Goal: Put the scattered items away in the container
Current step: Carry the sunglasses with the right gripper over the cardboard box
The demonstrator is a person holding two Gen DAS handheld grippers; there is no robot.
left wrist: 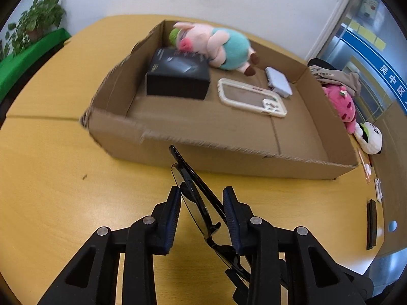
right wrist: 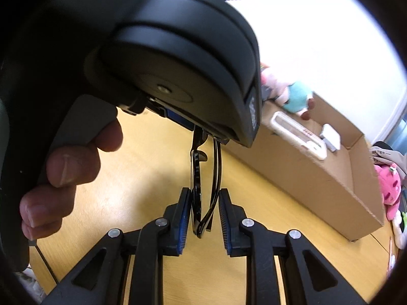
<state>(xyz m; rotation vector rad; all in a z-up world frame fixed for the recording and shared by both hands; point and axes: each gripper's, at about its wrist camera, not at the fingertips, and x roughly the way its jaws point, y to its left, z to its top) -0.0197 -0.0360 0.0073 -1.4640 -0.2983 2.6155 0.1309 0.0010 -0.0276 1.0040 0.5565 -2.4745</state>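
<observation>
Between the ribbed blue pads [left wrist: 172, 211] sit glasses [left wrist: 195, 198] of glossy black plastic; beyond the fingertips stands a matt brown cardboard box [left wrist: 229, 157] with rough torn edges, on a smooth, faintly shiny wood-grain table [left wrist: 51, 178], fuzzy cloth pig [left wrist: 216, 45] inside

Bright room, fisheye edges, slight motion blur

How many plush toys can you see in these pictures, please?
3: a pig plush in the cardboard box, a pink plush and a white plush beside it. Others may be hidden.
</observation>
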